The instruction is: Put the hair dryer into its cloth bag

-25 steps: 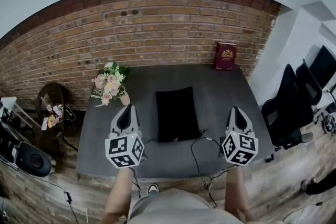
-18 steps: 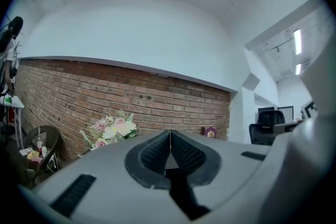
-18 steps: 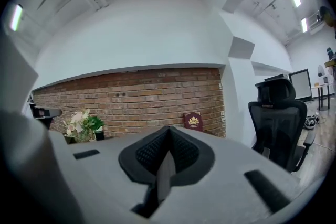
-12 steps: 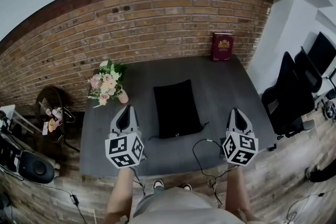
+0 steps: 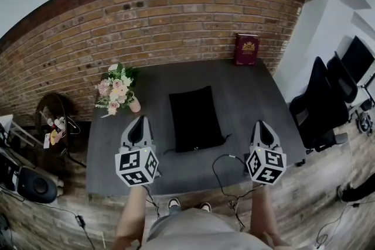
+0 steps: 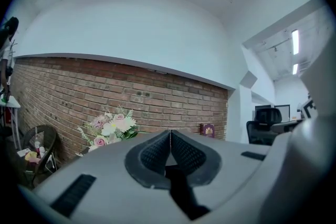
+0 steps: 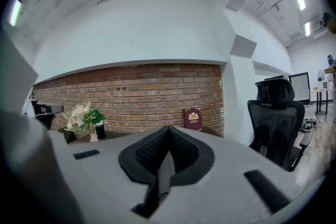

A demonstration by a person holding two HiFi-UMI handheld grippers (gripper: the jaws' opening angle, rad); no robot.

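Plainly the black cloth bag (image 5: 195,117) lies flat on the dark table (image 5: 258,96), ahead of both grippers and between them, its mouth seemingly at the near end; no hair dryer shows in the open, and whether it sits inside the bag I cannot tell, since the cloth looks smooth and only slightly full. A thin black cord (image 5: 218,167) trails from the bag's near corner toward the right gripper (image 5: 262,125) and over the table's near edge; it may be the dryer's lead. The left gripper (image 5: 139,121) and the right one both hang level at the near edge, jaws pressed together on nothing. My guess is a pause at either end of the task; if the dryer is bagged, the next move calls for opening a gripper to gather that cord. Beyond the left gripper stands a bouquet (image 5: 115,89); beyond the right, a maroon book (image 5: 246,48).
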